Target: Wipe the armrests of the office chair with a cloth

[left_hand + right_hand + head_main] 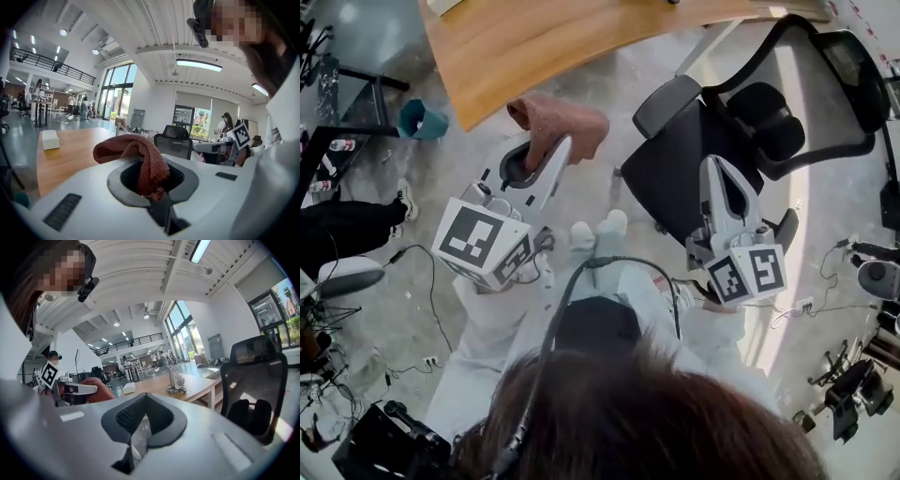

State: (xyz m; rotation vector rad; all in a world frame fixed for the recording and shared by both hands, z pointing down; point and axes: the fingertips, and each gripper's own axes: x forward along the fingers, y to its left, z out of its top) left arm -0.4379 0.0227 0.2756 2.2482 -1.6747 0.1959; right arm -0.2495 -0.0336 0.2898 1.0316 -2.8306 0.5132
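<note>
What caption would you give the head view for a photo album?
Seen from above: the left gripper grips a reddish cloth beside a black office chair, the right gripper empty.

The reddish-brown cloth (560, 122) is bunched and folded over, pinched in the jaws of the left gripper (546, 155), just off the desk's (516, 47) curved edge. The black office chair (675, 169) stands beside it. Its grey armrest (667, 105) is near the cloth, not touching.
</note>
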